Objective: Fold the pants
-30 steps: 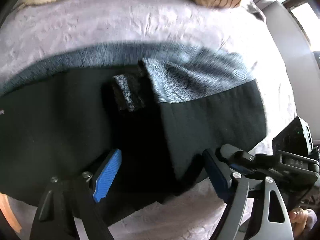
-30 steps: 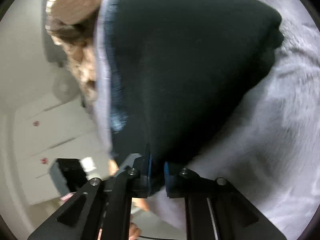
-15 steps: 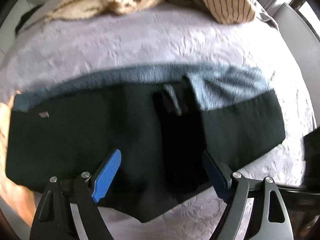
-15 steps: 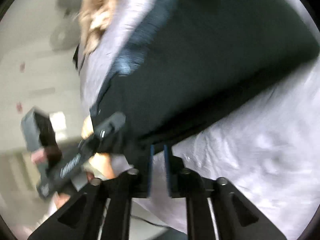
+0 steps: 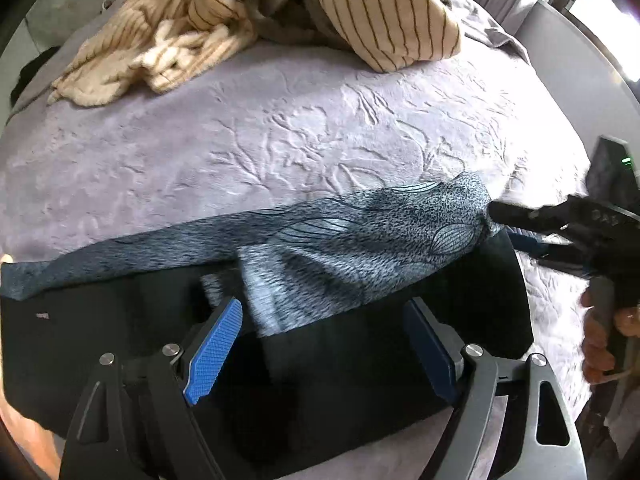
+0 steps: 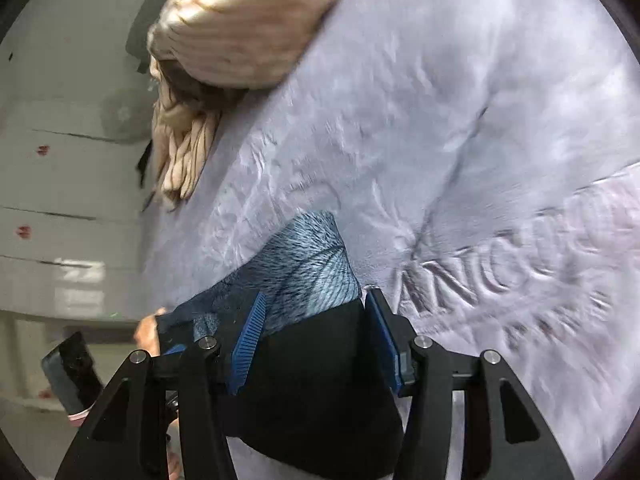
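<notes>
pants [image 5: 320,344] lie on bedspread [image 5: 280,140]; pillow [image 5: 388,16] seemingly behind

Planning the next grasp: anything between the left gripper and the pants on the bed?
Nothing visible. The left gripper hangs open directly over the black pants with grey patterned lining, which lie on the lilac embossed bedspread. The striped beige blanket and striped pillow lie well beyond.
</notes>
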